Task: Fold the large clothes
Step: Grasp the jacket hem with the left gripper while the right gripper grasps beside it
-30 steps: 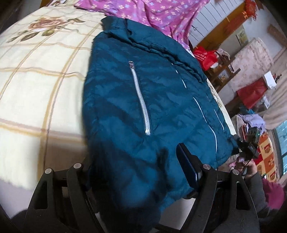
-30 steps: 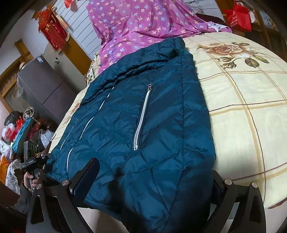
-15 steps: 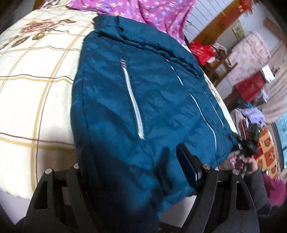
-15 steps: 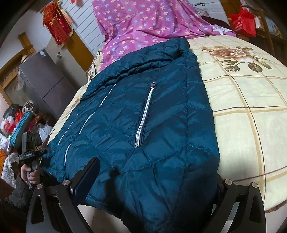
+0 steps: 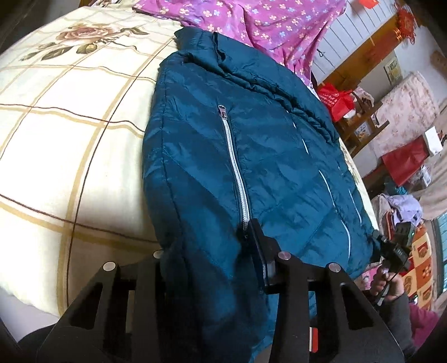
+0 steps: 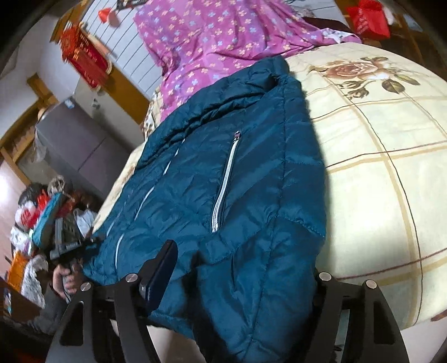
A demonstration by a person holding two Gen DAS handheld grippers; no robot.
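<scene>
Lying flat across the near side of a bed, a teal quilted puffer jacket (image 5: 259, 156) has its collar toward a purple floral quilt (image 5: 259, 25) and its hem hanging over the mattress edge nearest the cameras. A silver pocket zipper (image 5: 236, 170) runs down each front panel, and pale piping lines mark the middle. Under it spreads a cream blanket (image 5: 69, 117) with tan checks and a printed rose.

The left gripper (image 5: 212, 251) has just been closing its jaws on the jacket's hem corner: the fabric is bunched between them, with the inner pad's edge pressed into the cloth just below the zipper's lower end. The other finger is hidden behind the folds.

The right gripper (image 6: 240, 276) has also just been closing, with the opposite hem corner between its jaws. Its left finger (image 6: 162, 268) lies against the fabric, but the right one is covered by the hanging hem, so I cannot tell whether the cloth is truly pinched there.

As for containers, red shopping bags (image 5: 335, 102) sit on and beside a wooden shelf unit (image 5: 360, 123) past the bed; their contents cannot be seen. In the right wrist view a heap of bags and bundles (image 6: 36, 212) lies on the floor, their contents too blurred to name, in front of a grey cabinet (image 6: 72, 145). A hand (image 6: 65, 279) in a dark sleeve grips the far gripper's handle.
</scene>
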